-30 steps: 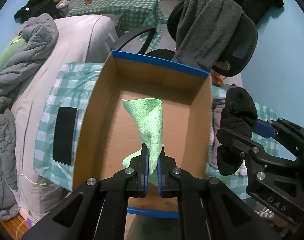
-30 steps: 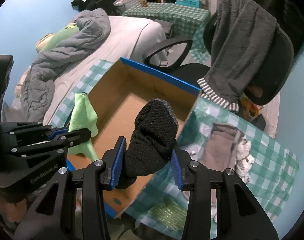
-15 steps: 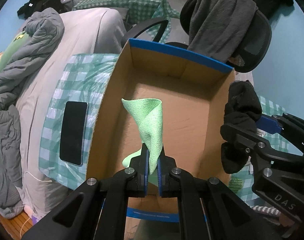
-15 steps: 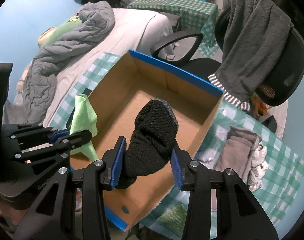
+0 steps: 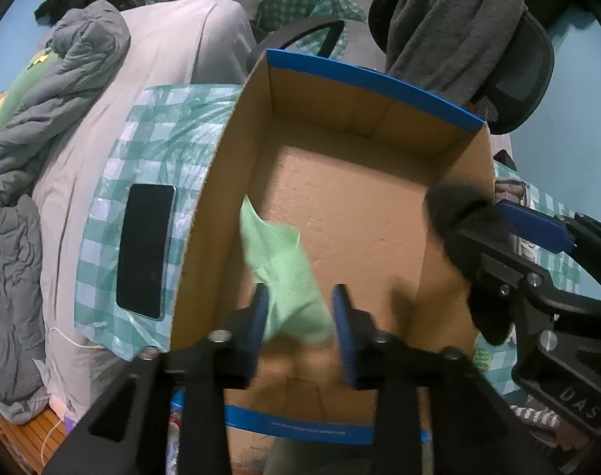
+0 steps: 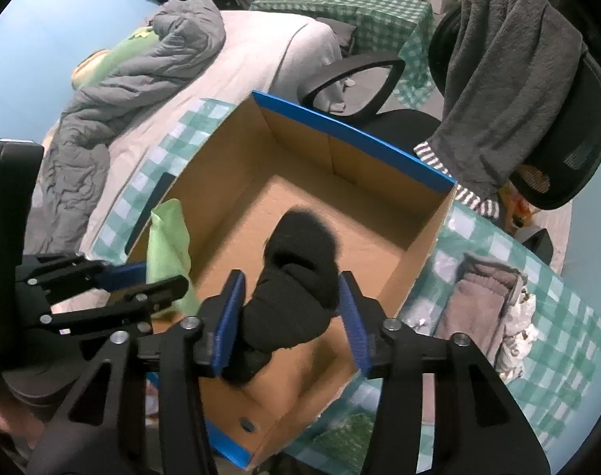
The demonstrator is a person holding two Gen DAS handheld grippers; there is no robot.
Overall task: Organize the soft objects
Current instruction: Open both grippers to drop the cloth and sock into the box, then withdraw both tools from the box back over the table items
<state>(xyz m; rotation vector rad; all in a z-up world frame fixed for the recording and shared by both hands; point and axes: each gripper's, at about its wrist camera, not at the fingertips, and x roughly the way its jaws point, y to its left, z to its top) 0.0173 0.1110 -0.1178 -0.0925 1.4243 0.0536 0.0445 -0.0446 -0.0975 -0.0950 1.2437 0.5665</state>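
My left gripper [image 5: 300,312] hangs over the near end of the open cardboard box [image 5: 351,118], and its blue pads stand wide apart. The green cloth [image 5: 284,273] sits blurred between them; it lies against the left pad, but I cannot tell whether it touches the right one. It hangs above the box floor by the left wall.

My right gripper [image 6: 290,316] is over the same box, nearer its right wall. Its pads are spread, and the black sock bundle [image 6: 296,289] sits between them, blurred at its top. The right pad meets the sock's side, but on the left I cannot tell whether the pad presses it, so I cannot say whether I grip it.

The box stands on a green checked tablecloth [image 5: 150,146]. A black phone [image 5: 144,249] lies flat on that cloth just beside the box's left wall. Near the cloth's right edge, well apart from the box, rests a folded grey garment [image 6: 478,301]. Beyond the far blue-taped rim, a grey towel [image 6: 510,75] drapes over an office chair [image 6: 577,150].
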